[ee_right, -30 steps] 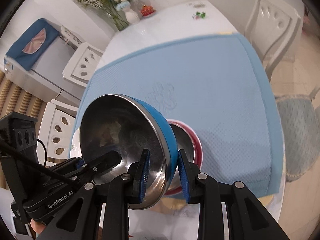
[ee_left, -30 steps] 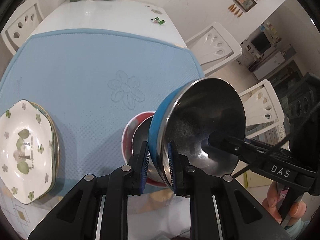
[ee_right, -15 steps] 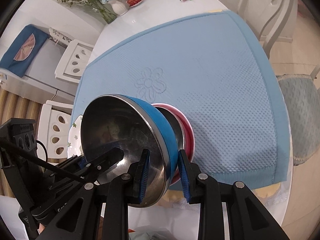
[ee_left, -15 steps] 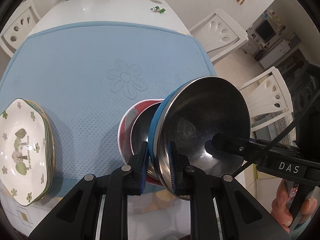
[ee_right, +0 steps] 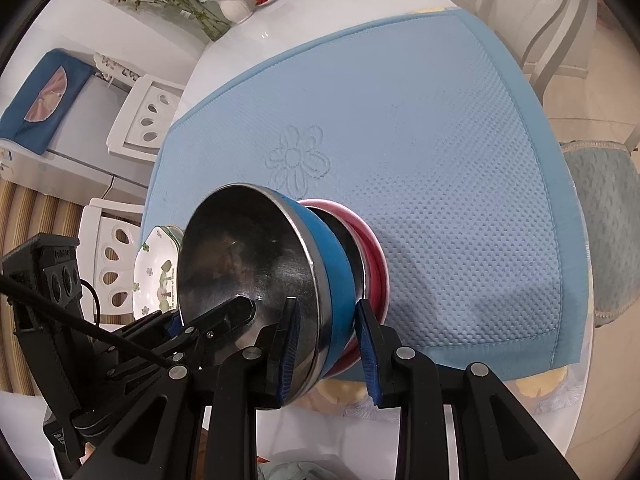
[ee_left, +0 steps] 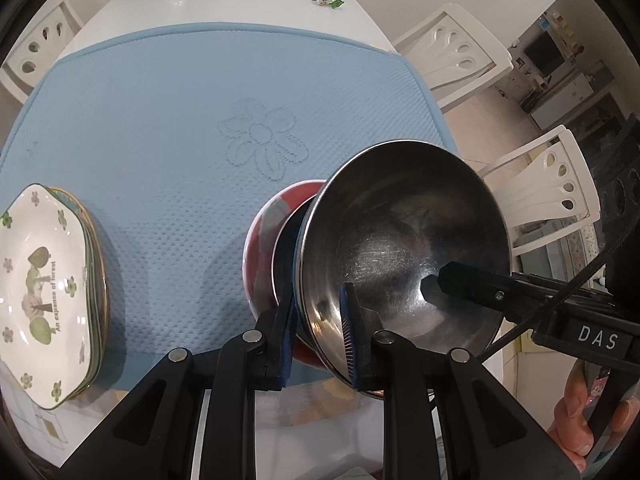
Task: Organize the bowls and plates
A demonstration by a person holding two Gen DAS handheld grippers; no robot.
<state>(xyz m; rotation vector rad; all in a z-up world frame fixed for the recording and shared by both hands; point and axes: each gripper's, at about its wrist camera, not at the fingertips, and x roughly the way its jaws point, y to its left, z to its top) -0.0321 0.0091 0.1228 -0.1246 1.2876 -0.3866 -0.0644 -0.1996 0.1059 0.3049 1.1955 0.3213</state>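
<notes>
Both the left tool and right tool grasp the blue bowl's rim, tilted into the red bowl.

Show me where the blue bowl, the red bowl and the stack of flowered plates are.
blue bowl [ee_right: 338,256]: right wrist view, on its blue outer wall.
red bowl [ee_left: 262,236]: left wrist view, on its red outer side.
stack of flowered plates [ee_left: 40,276]: left wrist view, on the top plate's painted middle.

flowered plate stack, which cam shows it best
The left wrist view: the flowered plate stack lies open at the left edge of the blue mat, its tree print and layered rims plain. In the right wrist view only a sliver of it shows, the rest hidden behind the blue bowl.
</notes>
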